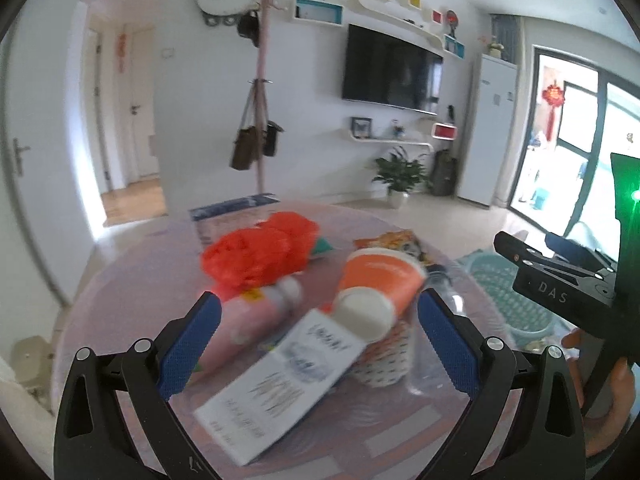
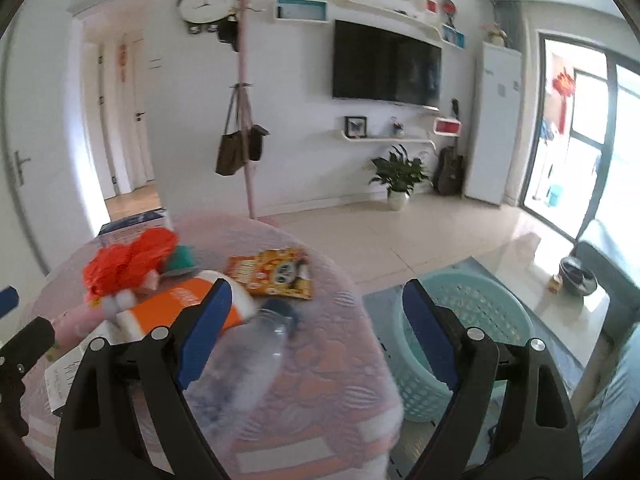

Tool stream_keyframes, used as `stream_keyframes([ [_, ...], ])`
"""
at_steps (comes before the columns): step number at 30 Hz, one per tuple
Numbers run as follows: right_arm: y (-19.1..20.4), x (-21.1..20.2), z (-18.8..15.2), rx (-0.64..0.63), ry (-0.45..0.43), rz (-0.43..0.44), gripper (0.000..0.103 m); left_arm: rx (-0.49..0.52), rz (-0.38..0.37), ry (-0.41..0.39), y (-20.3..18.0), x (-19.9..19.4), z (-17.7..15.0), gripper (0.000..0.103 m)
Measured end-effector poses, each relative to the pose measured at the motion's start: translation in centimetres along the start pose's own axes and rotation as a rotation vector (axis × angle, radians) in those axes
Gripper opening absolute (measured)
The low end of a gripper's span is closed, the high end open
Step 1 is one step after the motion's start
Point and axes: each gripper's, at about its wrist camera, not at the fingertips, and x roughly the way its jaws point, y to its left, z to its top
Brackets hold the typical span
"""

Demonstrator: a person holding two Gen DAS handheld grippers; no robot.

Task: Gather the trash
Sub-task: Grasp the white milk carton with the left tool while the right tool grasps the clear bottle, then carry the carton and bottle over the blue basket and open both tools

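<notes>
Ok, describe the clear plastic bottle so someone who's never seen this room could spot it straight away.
Find the round table with the pink patterned cover, on the side nearest the pale green laundry basket. The clear plastic bottle lies on its side there, below the yellow snack packet. It is the only see-through item, with a dark blue cap.

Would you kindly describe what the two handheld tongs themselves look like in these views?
Both tongs are alike. The left tongs and right tongs have black, angular plastic fingers with triangular cut-outs, silver round rivets and blue textured pads. In the left wrist view, the other unit's black body reads "DAS" and shows a green light.
</notes>
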Motion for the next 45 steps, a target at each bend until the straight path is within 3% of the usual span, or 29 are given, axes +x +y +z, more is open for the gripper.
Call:
stream_keyframes([
  [2,-1.0,-0.2,-0.1,0.000,-0.012,-0.030,0.082,0.005,-0.012,0.001,-0.4,0.4,0.1,0.095],
  [6,-2.1,-0.4,-0.4,0.003,-0.014,-0.026,0.069,-0.010,-0.013,0.036,0.5,1.1,-0.2,0.095],
  [9,-1.8,-0.4,-1.5,-0.005,0.005,0.006,0.061,-0.024,-0.052,0.088,2.4,1.3,-1.0,0.095],
  [12,-0.8,-0.2,-2.4,-0.011,0.033,0.052,0.060,-0.026,-0.110,0.137,3.8,1.7,-1.5,0.092],
  [15,0.6,0.1,-2.8,0.007,0.077,0.115,0.060,-0.005,-0.122,0.179,4.6,2.7,-1.8,0.086],
  [16,1.1,0.1,-2.9,0.006,0.085,0.132,0.062,0.023,-0.124,0.200,4.5,3.2,-2.0,0.084],
  [18,2.2,-0.1,-3.0,-0.003,0.097,0.138,0.076,0.069,-0.120,0.233,4.3,4.1,-2.4,0.083],
  [20,3.0,0.0,-3.1,-0.005,0.118,0.161,0.080,0.090,-0.126,0.255,4.5,5.0,-2.8,0.083],
  [26,5.0,1.3,-3.8,0.020,0.229,0.159,0.089,0.070,-0.187,0.334,4.8,6.5,-3.4,0.084],
  [29,5.5,2.5,-4.0,0.045,0.292,0.152,0.090,0.107,-0.149,0.388,4.0,7.2,-4.0,0.084],
  [33,6.1,4.3,-4.5,0.033,0.360,0.101,0.090,0.097,-0.108,0.387,3.7,7.3,-4.2,0.082],
  [36,5.7,4.7,-4.6,0.038,0.375,0.106,0.089,0.084,-0.101,0.404,3.6,7.2,-4.2,0.062],
  [42,4.0,5.8,-5.2,0.035,0.438,0.122,0.053,0.023,-0.103,0.400,3.6,6.5,-4.8,0.053],
  [45,2.6,5.9,-5.3,0.065,0.431,0.152,0.052,-0.009,-0.138,0.346,3.4,4.9,-5.0,0.051],
])
